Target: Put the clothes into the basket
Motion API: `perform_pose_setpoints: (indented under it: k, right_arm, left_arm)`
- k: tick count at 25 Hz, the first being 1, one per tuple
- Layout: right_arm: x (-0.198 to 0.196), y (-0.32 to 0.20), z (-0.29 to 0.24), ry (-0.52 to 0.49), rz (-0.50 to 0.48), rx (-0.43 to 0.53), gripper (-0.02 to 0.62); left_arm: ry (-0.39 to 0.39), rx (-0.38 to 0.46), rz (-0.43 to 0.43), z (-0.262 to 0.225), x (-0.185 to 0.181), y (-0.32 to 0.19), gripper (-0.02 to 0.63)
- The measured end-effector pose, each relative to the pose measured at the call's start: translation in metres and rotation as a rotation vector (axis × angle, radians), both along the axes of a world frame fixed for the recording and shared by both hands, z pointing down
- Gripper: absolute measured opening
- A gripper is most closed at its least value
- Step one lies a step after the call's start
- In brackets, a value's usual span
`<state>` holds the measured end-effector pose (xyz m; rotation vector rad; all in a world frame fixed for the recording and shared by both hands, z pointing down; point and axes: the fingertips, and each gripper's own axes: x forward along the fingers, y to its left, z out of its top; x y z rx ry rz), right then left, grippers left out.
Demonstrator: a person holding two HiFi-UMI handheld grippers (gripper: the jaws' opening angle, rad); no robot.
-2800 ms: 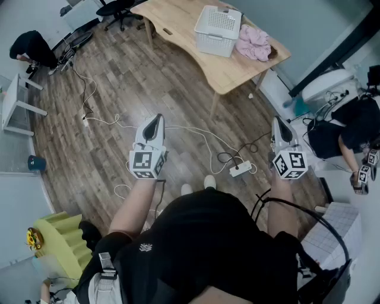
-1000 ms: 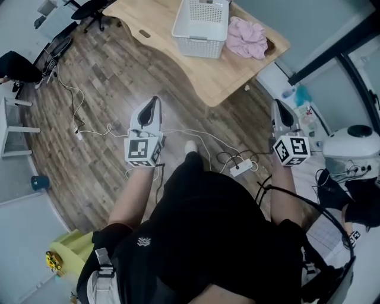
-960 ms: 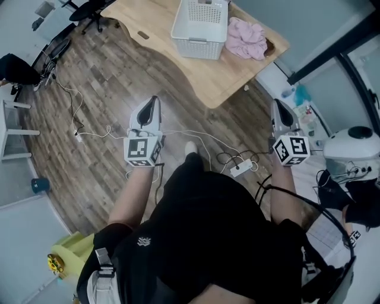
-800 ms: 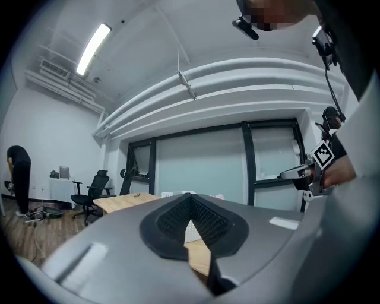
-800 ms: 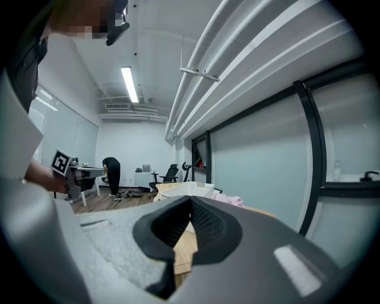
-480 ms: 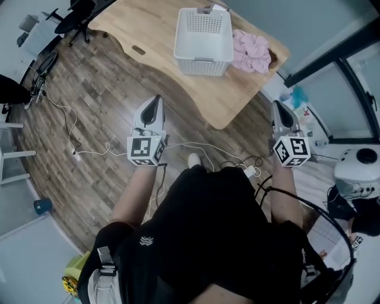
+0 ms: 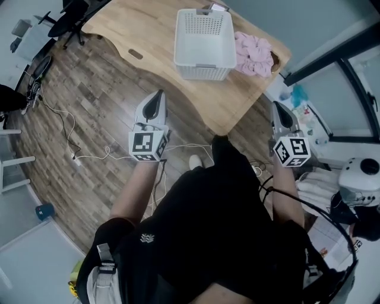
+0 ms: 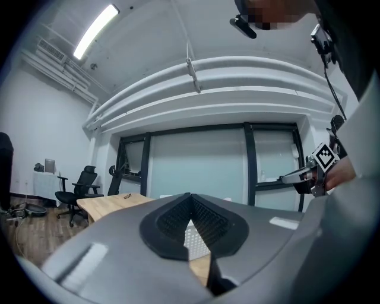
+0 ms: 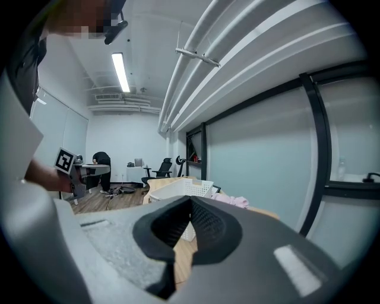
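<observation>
A white slotted basket (image 7: pixel 205 44) stands on the wooden table (image 7: pixel 148 35) and looks empty. Pink clothes (image 7: pixel 255 53) lie bunched on the table just right of it. My left gripper (image 7: pixel 158 96) hovers over the floor short of the table's near edge, jaws shut with nothing between them. My right gripper (image 7: pixel 278 107) is level with it, off the table's right corner, also shut and empty. In the right gripper view the basket (image 9: pixel 181 189) and the pink clothes (image 9: pixel 228 200) show beyond the right gripper (image 9: pixel 190 199). In the left gripper view the basket (image 8: pixel 196 240) peeks below the left gripper (image 8: pixel 190 196).
White cables (image 7: pixel 89 157) trail over the wood floor on the left. Office chairs (image 7: pixel 71 9) stand at the table's far left end. A dark window frame (image 7: pixel 320 53) and a white device (image 7: pixel 362 178) border the right side. A person (image 9: pixel 101 160) stands at a far desk.
The table, basket and pink clothes have come closer and now lie just ahead of both grippers. Both grippers moved forward with the person and stayed shut.
</observation>
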<state>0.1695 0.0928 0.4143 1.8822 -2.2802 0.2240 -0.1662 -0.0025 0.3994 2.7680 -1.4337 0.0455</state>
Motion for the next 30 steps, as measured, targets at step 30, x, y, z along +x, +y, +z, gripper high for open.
perform_pose_setpoints:
  k: [30]
  right_arm:
    - [0.111, -0.250, 0.057, -0.043, -0.183, -0.025, 0.002]
  left_arm:
    - [-0.101, -0.018, -0.224, -0.003, 0.099, -0.175, 0.006]
